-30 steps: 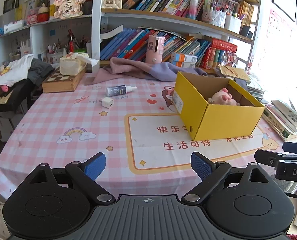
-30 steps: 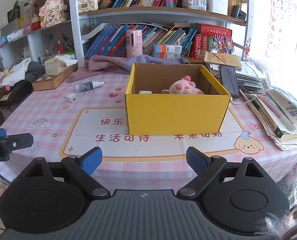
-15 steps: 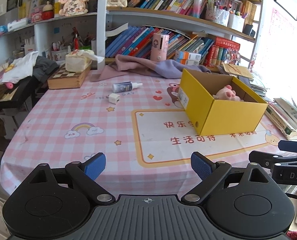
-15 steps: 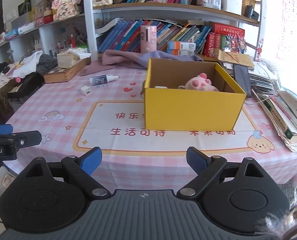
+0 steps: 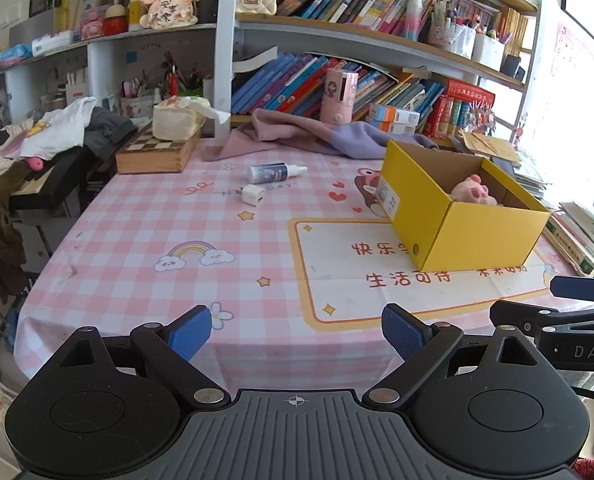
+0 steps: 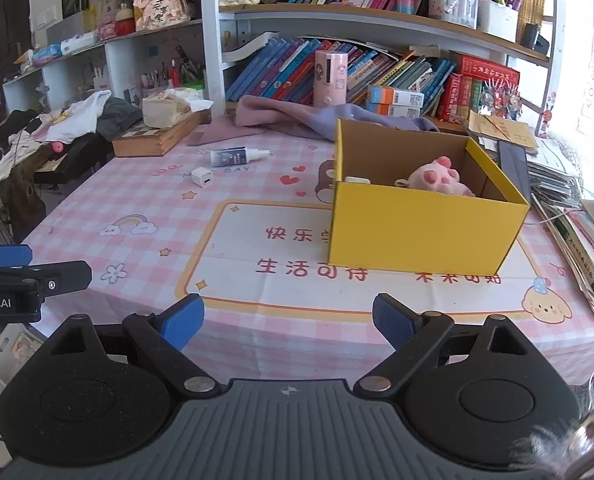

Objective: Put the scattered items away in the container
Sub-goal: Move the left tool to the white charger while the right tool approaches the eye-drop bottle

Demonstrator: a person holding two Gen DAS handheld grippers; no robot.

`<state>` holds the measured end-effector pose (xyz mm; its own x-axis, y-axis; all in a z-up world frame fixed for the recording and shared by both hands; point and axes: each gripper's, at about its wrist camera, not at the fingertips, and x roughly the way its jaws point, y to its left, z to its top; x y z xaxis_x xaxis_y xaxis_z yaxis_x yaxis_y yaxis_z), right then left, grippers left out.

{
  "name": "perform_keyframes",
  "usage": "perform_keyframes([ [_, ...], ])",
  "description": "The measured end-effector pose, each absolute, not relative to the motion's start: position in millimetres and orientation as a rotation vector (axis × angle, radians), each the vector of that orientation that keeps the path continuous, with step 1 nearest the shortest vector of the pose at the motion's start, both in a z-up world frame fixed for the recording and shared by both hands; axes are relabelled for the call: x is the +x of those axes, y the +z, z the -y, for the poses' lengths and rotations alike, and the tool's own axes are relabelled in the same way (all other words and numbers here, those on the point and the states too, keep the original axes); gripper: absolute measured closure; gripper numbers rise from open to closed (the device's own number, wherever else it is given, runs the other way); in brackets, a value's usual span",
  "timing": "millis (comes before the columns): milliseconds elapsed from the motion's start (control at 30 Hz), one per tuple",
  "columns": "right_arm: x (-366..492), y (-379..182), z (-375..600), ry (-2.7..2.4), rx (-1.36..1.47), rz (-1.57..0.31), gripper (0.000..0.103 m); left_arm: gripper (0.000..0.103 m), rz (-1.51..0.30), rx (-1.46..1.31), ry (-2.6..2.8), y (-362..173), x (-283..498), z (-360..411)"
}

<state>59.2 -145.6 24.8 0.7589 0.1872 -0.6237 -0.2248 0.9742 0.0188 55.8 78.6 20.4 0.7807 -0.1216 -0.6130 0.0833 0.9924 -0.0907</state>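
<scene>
A yellow cardboard box (image 5: 481,240) (image 6: 421,232) stands open on the pink checked tablecloth, with a pink plush paw (image 5: 475,192) (image 6: 441,180) and a small white item (image 6: 357,179) inside. To its left, farther back, lie a small spray bottle (image 5: 275,172) (image 6: 235,156) and a white charger cube (image 5: 253,193) (image 6: 201,177). My left gripper (image 5: 295,334) hovers open and empty over the table's near edge. My right gripper (image 6: 288,322) is likewise open and empty, in front of the box. Each gripper shows at the edge of the other's view.
A wooden chessboard box (image 5: 157,152) with a tissue pack sits at the back left. A pink-purple cloth (image 5: 309,136) lies along the back. Stacked books and papers (image 6: 577,216) crowd the right side. Bookshelves (image 6: 377,20) rise behind, and clothes (image 5: 57,132) pile up left.
Both views have shifted: the box and the small items now sit farther right in each frame. Both grippers stay open and empty.
</scene>
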Motion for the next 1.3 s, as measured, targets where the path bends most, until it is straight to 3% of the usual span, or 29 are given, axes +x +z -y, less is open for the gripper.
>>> perform_keyframes([
  [767,88,17,105,0.318,-0.098,-0.699,0.022,0.009,-0.687,-0.043,-0.073,13,66,-102],
  [1000,107,13,96,0.323,-0.115,-0.709,0.035,0.009,-0.666,-0.045,-0.079,11,85,-106],
  [1300,154,16,88,0.316,-0.105,-0.699,0.035,0.009,-0.669,-0.039,-0.080,5,129,-111],
])
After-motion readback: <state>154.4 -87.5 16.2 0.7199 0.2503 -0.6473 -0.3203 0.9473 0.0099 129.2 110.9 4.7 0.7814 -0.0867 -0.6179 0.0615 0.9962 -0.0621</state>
